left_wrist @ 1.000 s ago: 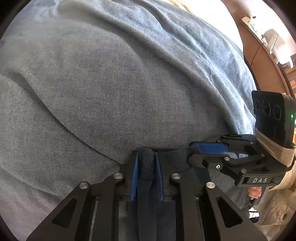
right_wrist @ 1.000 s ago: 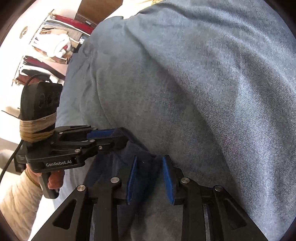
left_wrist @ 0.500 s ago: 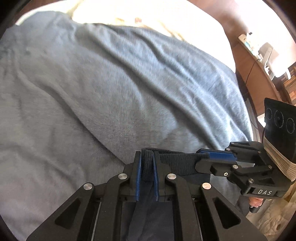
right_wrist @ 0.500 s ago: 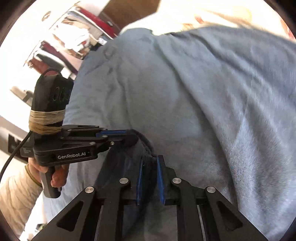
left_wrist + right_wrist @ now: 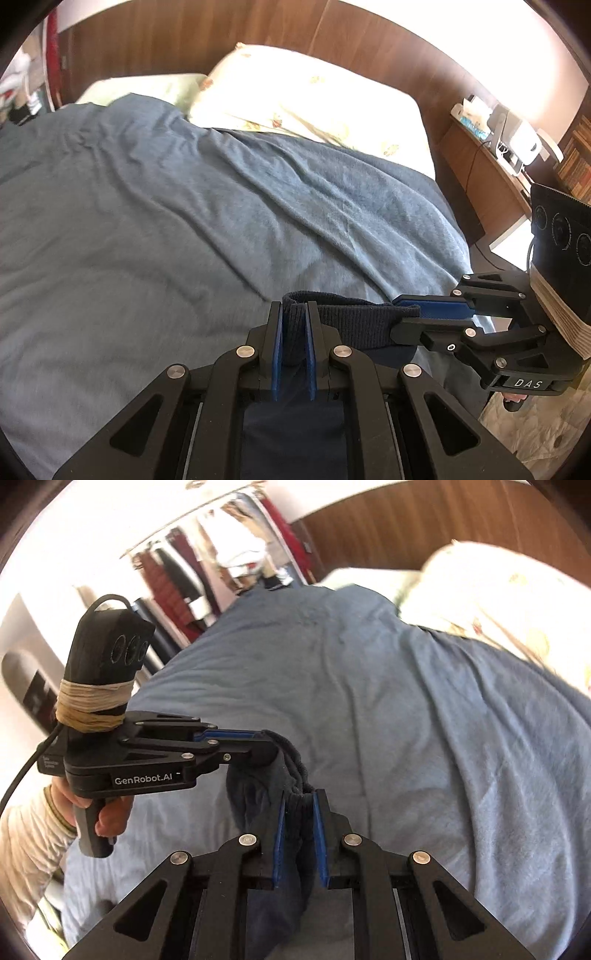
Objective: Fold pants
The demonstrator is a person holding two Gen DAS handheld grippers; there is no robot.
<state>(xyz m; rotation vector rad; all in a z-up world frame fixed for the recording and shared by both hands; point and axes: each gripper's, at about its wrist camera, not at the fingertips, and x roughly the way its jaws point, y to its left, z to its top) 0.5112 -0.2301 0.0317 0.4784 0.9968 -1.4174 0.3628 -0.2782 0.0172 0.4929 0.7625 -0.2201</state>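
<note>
The dark navy pants are held by their ribbed waistband (image 5: 354, 321) above the blue bedspread. My left gripper (image 5: 293, 314) is shut on one end of the waistband. My right gripper (image 5: 404, 314) is shut on the other end, close to the right in the left wrist view. In the right wrist view the right gripper (image 5: 298, 801) pinches bunched waistband fabric (image 5: 297, 819), and the left gripper (image 5: 269, 746) holds the band to the left. The rest of the pants hangs below, mostly hidden by the gripper bodies.
The bed is covered by a wrinkled blue blanket (image 5: 184, 221), with pale pillows (image 5: 303, 103) at the wooden headboard (image 5: 221, 40). A wooden nightstand (image 5: 487, 162) with small items stands at the right. Hanging clothes (image 5: 229, 561) are beyond the bed's left side.
Both grippers have lifted the waistband up and away from the blanket, so pillows and headboard came into view. The right gripper closed tighter on the fabric.
</note>
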